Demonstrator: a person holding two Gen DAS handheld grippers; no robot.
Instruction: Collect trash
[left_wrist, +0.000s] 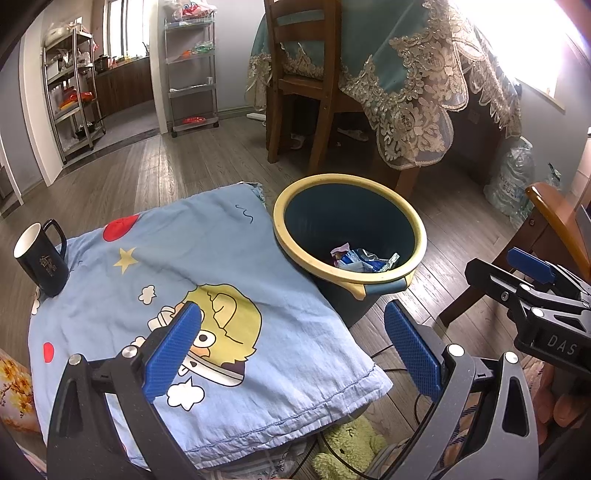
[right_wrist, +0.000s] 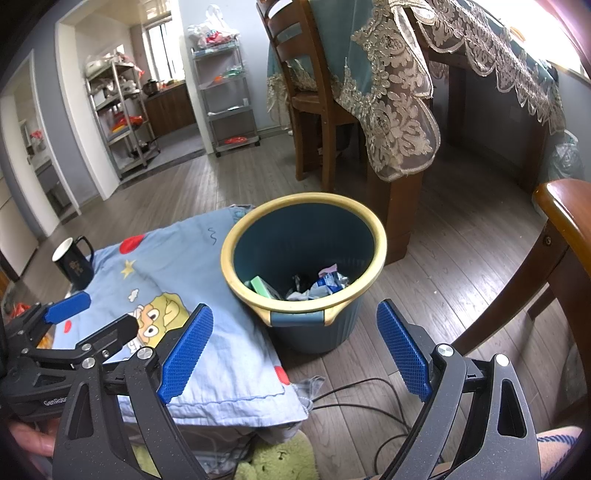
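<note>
A dark blue trash bin with a yellow rim (left_wrist: 419, 236) (right_wrist: 380, 236) stands on the wood floor beside a low table under a blue cartoon cloth (left_wrist: 192, 295) (right_wrist: 173, 280). Crumpled wrappers (left_wrist: 364, 258) (right_wrist: 325, 282) and a green packet (right_wrist: 262, 286) lie in the bin. My left gripper (left_wrist: 291, 347) is open and empty, above the cloth's near right edge. My right gripper (right_wrist: 295, 347) is open and empty, just short of the bin; it also shows at the right of the left wrist view (left_wrist: 532, 277).
A black mug (left_wrist: 42, 254) (right_wrist: 74, 262) stands at the cloth's far left. A dining table with a lace cloth (left_wrist: 413, 74) and wooden chairs (left_wrist: 299, 81) (right_wrist: 561, 258) stand behind and right. Cables (right_wrist: 369, 391) and a green plush (left_wrist: 351, 446) lie on the floor below.
</note>
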